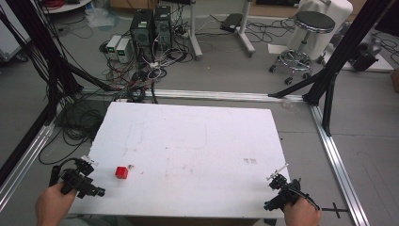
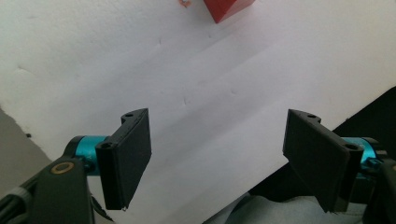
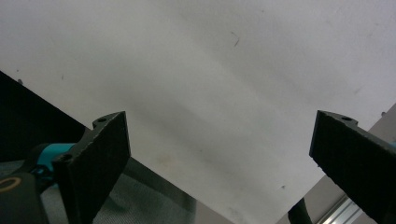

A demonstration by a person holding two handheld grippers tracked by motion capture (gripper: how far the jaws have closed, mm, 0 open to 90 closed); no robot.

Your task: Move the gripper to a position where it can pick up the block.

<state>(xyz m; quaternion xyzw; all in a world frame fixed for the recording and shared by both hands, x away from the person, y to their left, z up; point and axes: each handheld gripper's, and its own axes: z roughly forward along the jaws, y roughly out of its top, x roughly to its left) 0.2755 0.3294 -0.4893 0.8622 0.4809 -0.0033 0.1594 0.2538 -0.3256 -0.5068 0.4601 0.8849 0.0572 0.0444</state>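
Observation:
A small red cube (image 1: 122, 172) sits on the white table (image 1: 188, 141) near its front left. In the left gripper view the red cube (image 2: 227, 8) lies at the top edge, well ahead of the jaws. My left gripper (image 1: 87, 162) is held at the table's front left corner, a short way left of the cube, and it is open (image 2: 217, 156) with nothing between its jaws. My right gripper (image 1: 277, 173) is over the front right corner of the table, open (image 3: 219, 163) and empty above bare white surface.
A tiny scrap (image 1: 131, 165) lies just right of the cube. Beyond the table's far edge are computer towers (image 1: 150, 28), tangled cables (image 1: 136, 75) and a black stool (image 1: 306, 33). Black frame posts (image 1: 329, 80) and aluminium rails (image 1: 339, 160) flank the table.

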